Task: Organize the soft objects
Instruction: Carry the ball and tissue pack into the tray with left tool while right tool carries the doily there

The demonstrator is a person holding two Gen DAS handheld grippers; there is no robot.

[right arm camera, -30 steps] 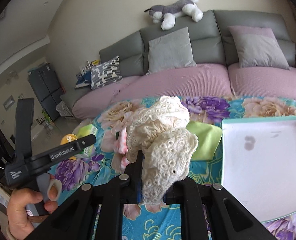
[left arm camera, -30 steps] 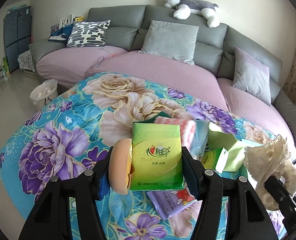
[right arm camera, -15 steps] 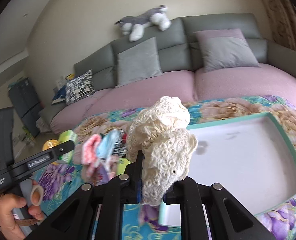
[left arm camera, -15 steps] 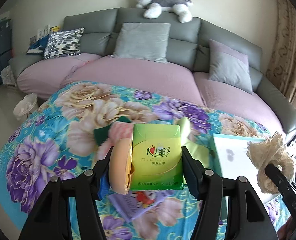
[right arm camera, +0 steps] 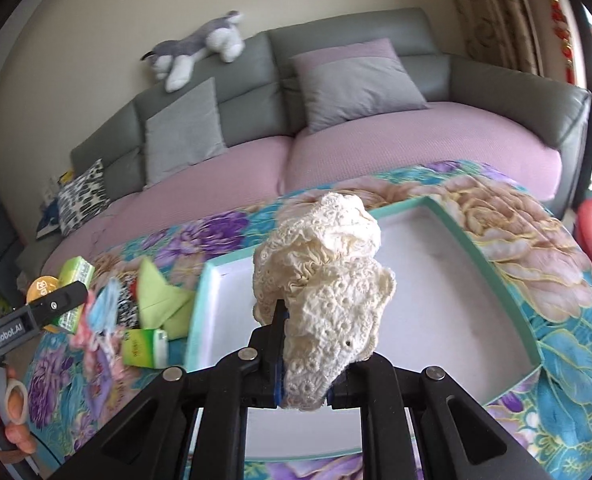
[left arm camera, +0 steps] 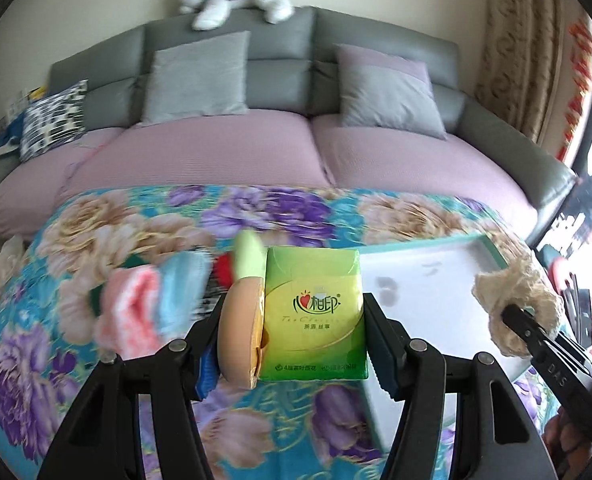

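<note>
Tray (right arm camera: 492, 276) holds nothing yet. Right gripper (right arm camera: 304, 392) clamps lace cloth (right arm camera: 328, 280); left gripper (left arm camera: 292, 340) clamps tissue pack (left arm camera: 316, 312) and bun toy (left arm camera: 240, 336). Pile (right arm camera: 136, 312) remains.

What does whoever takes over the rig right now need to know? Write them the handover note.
Left gripper: jaws shut on a green tissue pack and a tan round soft piece side by side.
Right gripper: jaws shut on a cream lace cloth, held above the teal-rimmed white tray.
Tray interior shows nothing placed yet.
Left on the floral cover beside the tray: light green cloth, another green tissue pack, pink and blue knit pieces.
Remaining: put both loads in the tray, then fetch the pile.
</note>
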